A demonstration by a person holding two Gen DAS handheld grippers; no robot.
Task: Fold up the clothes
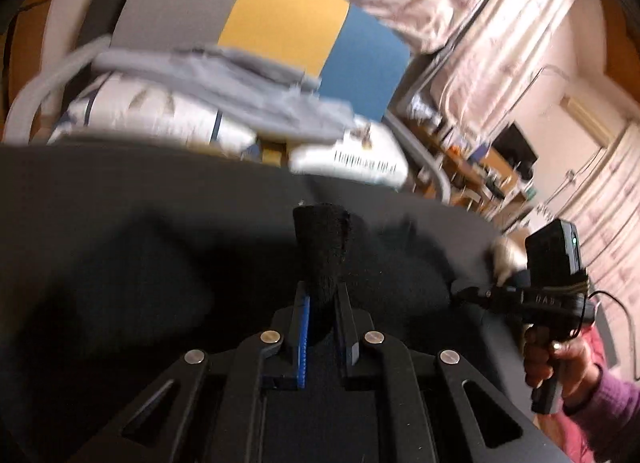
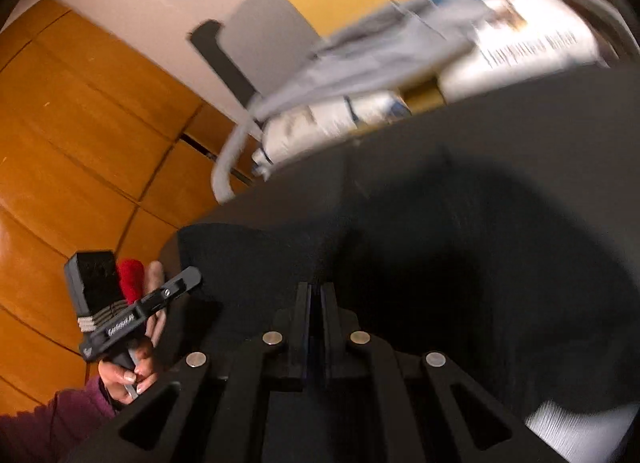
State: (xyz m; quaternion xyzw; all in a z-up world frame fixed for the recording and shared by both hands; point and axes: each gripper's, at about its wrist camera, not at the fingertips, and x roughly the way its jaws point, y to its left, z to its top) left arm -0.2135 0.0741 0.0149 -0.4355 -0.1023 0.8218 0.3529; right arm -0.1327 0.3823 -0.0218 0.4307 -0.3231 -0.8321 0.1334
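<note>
Both grippers clamp the black garment [image 1: 132, 255], which lies spread on the dark surface [image 1: 120, 167] and fills the near half of both views. Left gripper [image 1: 322, 303]: fingers clenched on a pinched tuft of the black fabric that sticks up between them. Right gripper [image 2: 316, 303]: fingers closed tight; a fold of the same black cloth seems caught at the tips, though dark on dark makes it hard to confirm. In the left wrist view the right hand [image 1: 560, 359] grips its handle off to the garment's right edge; in the right wrist view the left hand [image 2: 132, 367] sits off its left edge. Beyond the garment's far edge sits a pile: grey clothing [image 1: 240, 83] over white printed packs [image 1: 160, 115].

Step looks like carrying a gripped edge across to make a fold; frames are motion-blurred. To do it well:
- keep both pinches firm, cloth is thick and could slip
- move the hands level and in parallel so the fold line stays straight
- lift enough to clear the lower layer, no dragging
- line up edges before releasing
- stay clear of the pile beyond the garment
</note>
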